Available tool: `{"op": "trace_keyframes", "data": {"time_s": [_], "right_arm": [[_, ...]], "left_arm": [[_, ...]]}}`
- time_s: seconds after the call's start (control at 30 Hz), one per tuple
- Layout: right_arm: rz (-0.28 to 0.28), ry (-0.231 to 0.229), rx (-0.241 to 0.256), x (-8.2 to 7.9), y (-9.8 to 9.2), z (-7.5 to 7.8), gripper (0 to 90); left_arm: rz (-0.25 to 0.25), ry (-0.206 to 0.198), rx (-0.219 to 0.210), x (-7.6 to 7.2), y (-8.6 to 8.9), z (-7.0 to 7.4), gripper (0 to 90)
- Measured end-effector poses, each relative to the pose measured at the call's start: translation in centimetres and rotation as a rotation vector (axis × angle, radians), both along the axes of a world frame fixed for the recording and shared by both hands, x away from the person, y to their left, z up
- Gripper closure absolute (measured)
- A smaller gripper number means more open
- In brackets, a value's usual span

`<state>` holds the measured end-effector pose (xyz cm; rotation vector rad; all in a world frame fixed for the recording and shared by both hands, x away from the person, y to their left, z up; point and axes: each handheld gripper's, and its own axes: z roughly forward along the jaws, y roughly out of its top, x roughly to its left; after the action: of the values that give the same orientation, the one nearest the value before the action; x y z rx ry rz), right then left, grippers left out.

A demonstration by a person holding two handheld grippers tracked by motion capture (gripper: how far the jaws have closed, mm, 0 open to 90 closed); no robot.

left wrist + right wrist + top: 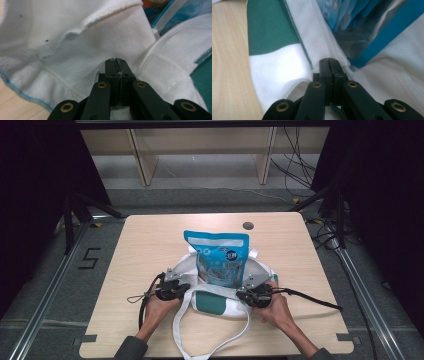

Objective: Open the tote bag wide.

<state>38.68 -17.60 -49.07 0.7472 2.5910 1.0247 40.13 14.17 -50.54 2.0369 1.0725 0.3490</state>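
A pale wooden table (150,245) stands on a grey floor (45,270) marked with a black "5" (89,258), metal rails (42,297) running along both sides. Beyond it sits a light wooden shelf frame (200,150), with black cables (295,165) trailing at the right — dark curtains (35,185) close in left and right.

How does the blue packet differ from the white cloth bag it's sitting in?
The blue packet looks glossy, printed, with a clear window; the white cloth bag is woven fabric with a green patch. The packet stands upright, sticking out of the bag's mouth; the bag lies slack on the table. The left tool and right tool pinch the bag's fabric, not the packet. Both rest at the table's middle.
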Motion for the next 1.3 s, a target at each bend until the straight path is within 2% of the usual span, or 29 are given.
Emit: {"op": "trace_keyframes", "data": {"time_s": [0.03, 0.07, 0.1, 0.13, 0.17, 0.2, 0.27, 0.37, 0.4, 0.43, 0.5, 0.53, 0.6, 0.67, 0.7, 0.77, 0.8, 0.83, 0.9, 0.97, 1.0, 1.07, 1.1, 1.13, 1.17, 1.2, 1.23, 1.27, 1.3], "right_arm": [[0.000, 0.007, -0.010, 0.0, -0.1, 0.6, 86.7], [0.017, 0.003, 0.018, -0.2, -0.3, 1.5, 84.1], [0.029, -0.024, 0.051, -0.3, -0.7, 2.7, 83.4], [0.022, -0.058, 0.085, -0.4, -1.3, 4.1, 83.3], [0.018, -0.114, 0.125, -0.4, -1.9, 5.5, 82.9], [0.001, -0.146, 0.161, -0.4, -2.7, 6.9, 82.9], [-0.046, -0.199, 0.198, 0.0, -4.1, 8.9, 81.6], [-0.121, -0.234, 0.188, 0.8, -5.8, 10.0, 80.0], [-0.153, -0.257, 0.177, 1.1, -6.1, 9.9, 78.2], [-0.170, -0.255, 0.156, 1.5, -6.4, 9.7, 75.7], [-0.191, -0.201, 0.121, 2.4, -6.7, 9.0, 71.1], [-0.190, -0.196, 0.105, 2.9, -6.8, 8.6, 73.1], [-0.182, -0.182, 0.067, 3.6, -6.8, 7.6, 84.6], [-0.190, -0.207, 0.033, 4.7, -7.0, 6.8, 88.6], [-0.202, -0.200, 0.029, 5.4, -7.1, 6.4, 88.8], [-0.229, -0.174, 0.046, 6.9, -7.3, 5.7, 88.9], [-0.231, -0.173, 0.030, 7.5, -7.2, 5.2, 89.0], [-0.235, -0.161, 0.005, 7.9, -7.1, 4.6, 89.0], [-0.244, -0.133, -0.033, 8.6, -6.8, 3.2, 89.0], [-0.243, -0.091, -0.039, 9.3, -6.9, 1.7, 89.0], [-0.245, -0.074, -0.032, 9.5, -7.0, 1.0, 89.0], [-0.243, -0.035, -0.029, 9.9, -7.3, 0.4, 89.0], [-0.247, -0.058, -0.019, 10.0, -7.1, -0.1, 89.0], [-0.247, -0.064, -0.034, 9.9, -7.0, -0.5, 89.1], [-0.247, -0.030, -0.048, 9.8, -6.8, -0.6, 89.0], [-0.258, -0.050, -0.036, 9.8, -6.7, -0.8, 89.0], [-0.256, -0.025, -0.047, 9.7, -6.7, -0.5, 88.9], [-0.255, -0.059, -0.055, 9.7, -6.8, -0.3, 88.7], [-0.257, -0.044, -0.044, 9.6, -6.7, -0.3, 88.1]], "left_arm": [[-0.009, -0.012, -0.006, -0.2, 0.2, 0.6, 85.0], [-0.008, -0.036, -0.020, -0.4, 0.5, 1.4, 82.9], [0.011, -0.065, -0.056, -0.6, 0.6, 2.1, 80.2], [0.014, -0.072, -0.105, -0.7, 1.0, 3.0, 76.2], [0.014, -0.081, -0.138, -0.8, 1.3, 3.9, 73.9], [0.016, -0.103, -0.147, -0.8, 1.5, 4.8, 72.3], [0.032, -0.156, -0.131, -0.4, 1.8, 6.3, 69.6], [0.082, -0.209, -0.145, 0.8, 2.7, 7.4, 68.6], [0.097, -0.222, -0.146, 1.3, 3.0, 7.5, 68.3], [0.116, -0.229, -0.149, 1.8, 3.2, 7.4, 67.7], [0.131, -0.219, -0.154, 2.9, 3.4, 6.7, 64.6], [0.128, -0.196, -0.168, 3.5, 3.3, 6.1, 64.2], [0.130, -0.174, -0.182, 4.4, 3.2, 4.9, 67.5], [0.139, -0.156, -0.178, 5.4, 3.0, 3.9, 76.3], [0.128, -0.150, -0.169, 5.9, 2.8, 3.4, 80.2], [0.120, -0.152, -0.109, 6.7, 2.1, 2.2, 85.1], [0.115, -0.126, -0.081, 7.0, 2.1, 1.7, 85.5], [0.127, -0.109, -0.108, 7.3, 1.9, 1.0, 85.7], [0.108, -0.077, -0.085, 7.9, 2.2, 0.2, 85.7], [0.102, -0.068, -0.090, 8.2, 2.1, -0.5, 85.3], [0.078, -0.076, -0.051, 8.3, 2.0, -0.7, 84.9], [0.072, -0.075, -0.036, 8.3, 1.7, -1.1, 84.5], [0.078, -0.066, -0.048, 8.3, 1.7, -1.3, 84.4], [0.087, -0.063, -0.078, 8.3, 1.7, -1.6, 84.1], [0.089, -0.058, -0.089, 8.3, 1.9, -1.8, 83.7], [0.100, -0.054, -0.090, 8.2, 2.0, -1.7, 83.1], [0.098, -0.053, -0.080, 8.2, 2.0, -1.5, 82.3], [0.102, -0.051, -0.081, 8.1, 1.9, -1.4, 81.4], [0.112, -0.052, -0.093, 8.0, 2.0, -1.2, 79.9]]}}
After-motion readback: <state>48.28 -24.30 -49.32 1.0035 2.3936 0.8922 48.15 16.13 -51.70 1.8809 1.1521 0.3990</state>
